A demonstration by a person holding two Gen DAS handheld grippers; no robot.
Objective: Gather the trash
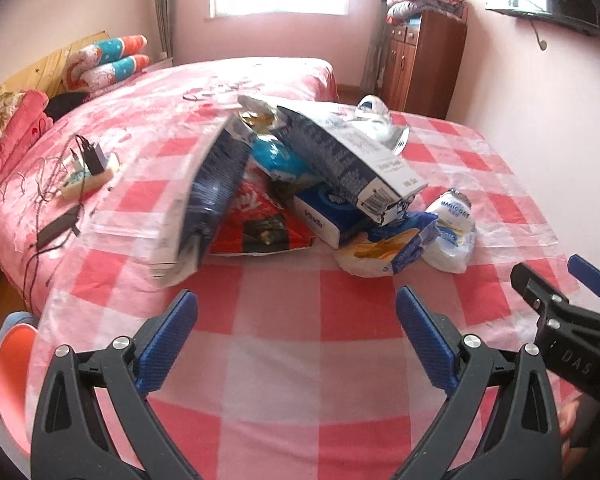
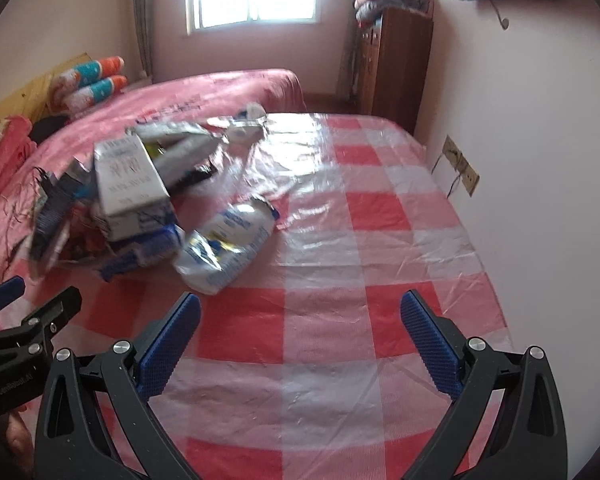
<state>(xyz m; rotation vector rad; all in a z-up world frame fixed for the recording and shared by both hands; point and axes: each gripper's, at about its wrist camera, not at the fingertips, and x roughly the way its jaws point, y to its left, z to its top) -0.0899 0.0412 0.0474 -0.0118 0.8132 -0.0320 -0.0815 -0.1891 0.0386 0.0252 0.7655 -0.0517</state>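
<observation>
A heap of trash lies on the red-and-white checked tablecloth: a dark blue carton leaning at the left, a second navy-and-white carton on top, a red snack bag, a white tissue box and a white plastic wrapper. My left gripper is open, just short of the heap, with nothing between its fingers. My right gripper is open too, over bare cloth to the right of the white wrapper and the carton. Each gripper shows at the edge of the other's view.
A pink bed lies beyond the table, with pillows and folded quilts. A power strip with chargers and cables rests at the bed's edge. A wooden cabinet stands by the far wall. A wall with sockets runs along the table's right side.
</observation>
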